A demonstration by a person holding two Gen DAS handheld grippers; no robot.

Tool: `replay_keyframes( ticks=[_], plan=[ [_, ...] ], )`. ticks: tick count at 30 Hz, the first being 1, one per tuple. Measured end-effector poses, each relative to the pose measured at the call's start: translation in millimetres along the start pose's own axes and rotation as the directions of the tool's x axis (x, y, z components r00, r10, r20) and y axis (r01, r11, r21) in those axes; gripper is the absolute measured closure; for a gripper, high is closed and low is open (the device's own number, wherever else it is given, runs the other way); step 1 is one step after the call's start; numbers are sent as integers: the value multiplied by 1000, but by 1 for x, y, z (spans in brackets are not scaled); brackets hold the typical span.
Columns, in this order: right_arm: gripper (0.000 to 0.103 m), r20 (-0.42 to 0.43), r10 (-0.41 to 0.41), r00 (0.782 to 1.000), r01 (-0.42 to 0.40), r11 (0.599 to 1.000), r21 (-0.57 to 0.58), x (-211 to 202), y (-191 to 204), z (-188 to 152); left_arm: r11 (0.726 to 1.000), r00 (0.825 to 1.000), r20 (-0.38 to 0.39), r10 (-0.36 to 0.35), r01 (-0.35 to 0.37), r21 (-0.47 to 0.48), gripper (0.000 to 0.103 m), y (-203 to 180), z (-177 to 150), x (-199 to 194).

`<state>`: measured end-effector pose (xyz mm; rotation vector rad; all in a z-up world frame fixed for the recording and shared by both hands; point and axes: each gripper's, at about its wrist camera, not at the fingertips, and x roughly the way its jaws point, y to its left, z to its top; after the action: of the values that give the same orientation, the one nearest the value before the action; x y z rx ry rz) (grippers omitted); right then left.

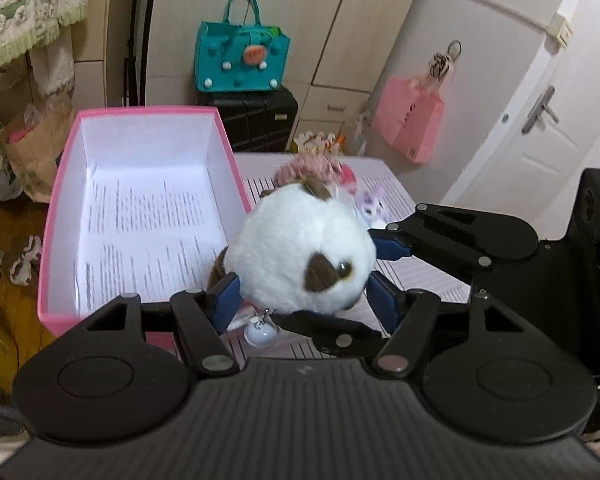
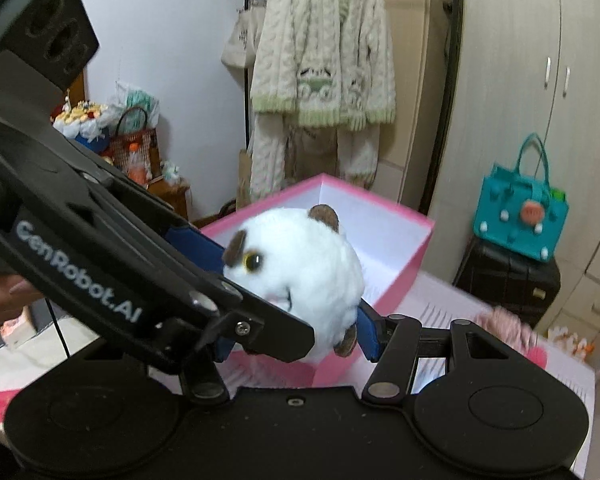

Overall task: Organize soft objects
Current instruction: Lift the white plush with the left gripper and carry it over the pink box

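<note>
Both grippers' jaws squeeze round fluffy plush toy (image 1: 300, 248).

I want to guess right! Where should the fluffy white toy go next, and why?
Probably a small carry left, over the pink box, then let go. Both the left gripper and the right gripper pinch the white plush toy, which hangs just beside the open box, whose inside looks empty.
</note>
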<state>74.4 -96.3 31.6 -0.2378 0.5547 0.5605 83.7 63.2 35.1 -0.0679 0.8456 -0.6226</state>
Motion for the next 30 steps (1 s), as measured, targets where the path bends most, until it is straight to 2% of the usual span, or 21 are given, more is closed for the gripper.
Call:
replay_keyframes(
  ticks=[9, 16, 20, 25, 28, 30],
  plan=[
    [40, 80, 33, 996, -29, 998, -56, 41, -26, 32, 999, 1000, 21, -9, 10, -43, 37, 37, 48, 19],
    [40, 95, 75, 993, -74, 997, -10, 89, -50, 40, 996, 1000, -6, 31, -31, -88, 37, 69, 77, 48],
    [40, 50, 97, 994, -100, 993, 60, 121, -68, 41, 990, 997, -61, 51, -59, -126, 38, 89, 95, 76],
    [41, -17, 99, 995, -97, 989, 108, 154, -85, 38, 981, 988, -145, 44, -70, -181, 38, 116, 111, 113],
    [41, -64, 77, 995, -71, 993, 96, 173, -88, 38, 975, 981, -192, 37, -77, -209, 38, 129, 117, 135],
    [41, -89, 49, 995, -45, 998, 47, 183, -84, 39, 965, 975, -224, 14, -72, -254, 38, 140, 120, 150]
  ],
)
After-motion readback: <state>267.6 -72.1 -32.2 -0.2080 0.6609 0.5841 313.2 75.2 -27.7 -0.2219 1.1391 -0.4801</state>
